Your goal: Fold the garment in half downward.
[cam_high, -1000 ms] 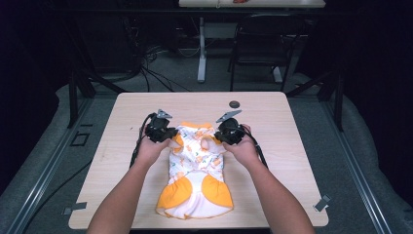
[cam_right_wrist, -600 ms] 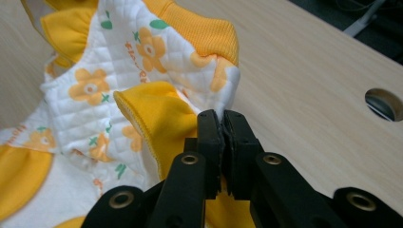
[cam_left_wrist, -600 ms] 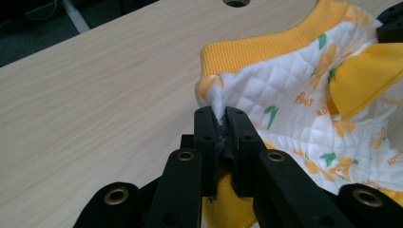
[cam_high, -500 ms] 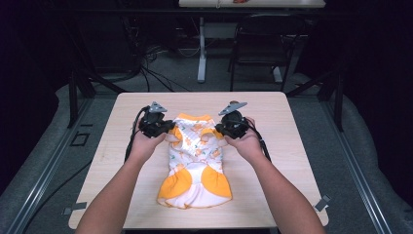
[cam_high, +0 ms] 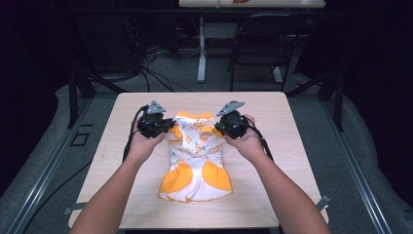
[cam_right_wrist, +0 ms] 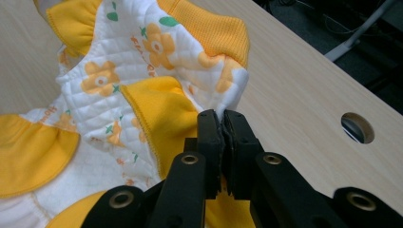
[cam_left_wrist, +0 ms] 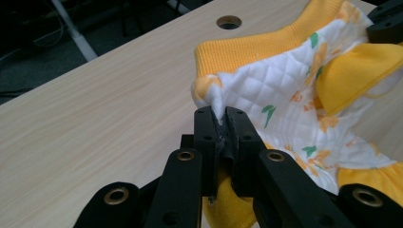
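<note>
Quilted orange-and-white baby garment lies mid-desk, its shoulders pinched by the left claw and right claw; such thin bites could slip under uneven pulling.

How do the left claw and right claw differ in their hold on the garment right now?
The left claw pinches the garment at its left upper edge; the right claw pinches the right upper edge. In the left gripper view, white quilted fabric pokes up between the left claw's jaws; the right claw bites beside a yellow flap. Both are shut on fabric, mirroring each other.
</note>
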Motion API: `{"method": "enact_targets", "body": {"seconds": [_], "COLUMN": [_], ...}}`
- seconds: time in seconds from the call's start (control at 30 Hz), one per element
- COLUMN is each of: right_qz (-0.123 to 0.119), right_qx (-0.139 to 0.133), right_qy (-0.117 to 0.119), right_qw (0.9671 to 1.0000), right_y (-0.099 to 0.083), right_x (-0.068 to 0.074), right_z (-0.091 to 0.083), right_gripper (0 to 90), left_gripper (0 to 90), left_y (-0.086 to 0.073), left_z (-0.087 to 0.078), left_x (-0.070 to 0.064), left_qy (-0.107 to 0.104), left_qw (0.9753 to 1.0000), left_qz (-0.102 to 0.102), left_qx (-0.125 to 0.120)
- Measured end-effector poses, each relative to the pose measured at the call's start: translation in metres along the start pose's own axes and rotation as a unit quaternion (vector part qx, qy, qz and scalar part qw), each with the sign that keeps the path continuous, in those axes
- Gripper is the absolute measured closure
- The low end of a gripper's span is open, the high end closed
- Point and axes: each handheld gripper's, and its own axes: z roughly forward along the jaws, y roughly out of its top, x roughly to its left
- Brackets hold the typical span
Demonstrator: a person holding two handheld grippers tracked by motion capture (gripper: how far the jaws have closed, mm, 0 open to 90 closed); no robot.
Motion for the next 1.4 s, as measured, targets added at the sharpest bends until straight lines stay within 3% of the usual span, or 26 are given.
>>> {"method": "enact_targets", "body": {"seconds": [0.23, 0.57, 0.63, 0.73, 0.83, 0.93, 1.0, 1.07, 1.1, 1.4], "right_qz": [-0.011, -0.049, -0.043, -0.055, -0.04, -0.049, -0.033, -0.04, -0.03, -0.021], "right_qx": [0.002, 0.002, 0.003, 0.018, 0.013, 0.024, 0.02, 0.018, 0.016, 0.007], "right_qy": [0.002, 0.003, 0.008, 0.007, 0.016, 0.018, 0.027, 0.027, 0.033, 0.051], "right_qw": [0.9999, 0.9988, 0.999, 0.9983, 0.999, 0.9983, 0.9989, 0.9987, 0.9989, 0.9985], "right_y": [-0.016, -0.022, -0.026, -0.031, -0.036, -0.043, -0.048, -0.053, -0.057, -0.081], "right_x": [0.008, 0.025, 0.029, 0.034, 0.038, 0.042, 0.042, 0.045, 0.045, 0.058], "right_z": [0.0, -0.007, -0.006, -0.005, -0.005, -0.004, -0.005, -0.005, -0.006, -0.007], "right_gripper": [85.6, 85.6, 85.6, 85.6, 85.6, 85.5, 85.5, 85.5, 85.4, 85.1], "left_gripper": [84.1, 84.1, 84.1, 84.1, 84.1, 84.1, 84.1, 84.1, 84.1, 83.6], "left_y": [-0.017, -0.039, -0.043, -0.049, -0.053, -0.058, -0.061, -0.064, -0.066, -0.08], "left_z": [-0.003, -0.009, -0.01, -0.01, -0.01, -0.01, -0.01, -0.011, -0.011, -0.013], "left_x": [-0.007, -0.014, -0.016, -0.021, -0.025, -0.029, -0.031, -0.034, -0.035, -0.049], "left_qy": [-0.013, -0.02, -0.023, -0.025, -0.03, -0.038, -0.042, -0.044, -0.045, -0.07], "left_qw": [0.9999, 0.9995, 0.9995, 0.9993, 0.9992, 0.9988, 0.9986, 0.9984, 0.9983, 0.9966], "left_qz": [0.011, 0.023, 0.021, 0.025, 0.024, 0.026, 0.027, 0.031, 0.031, 0.04], "left_qx": [-0.002, 0.002, 0.003, 0.009, 0.012, 0.016, 0.015, 0.017, 0.016, 0.016]}}
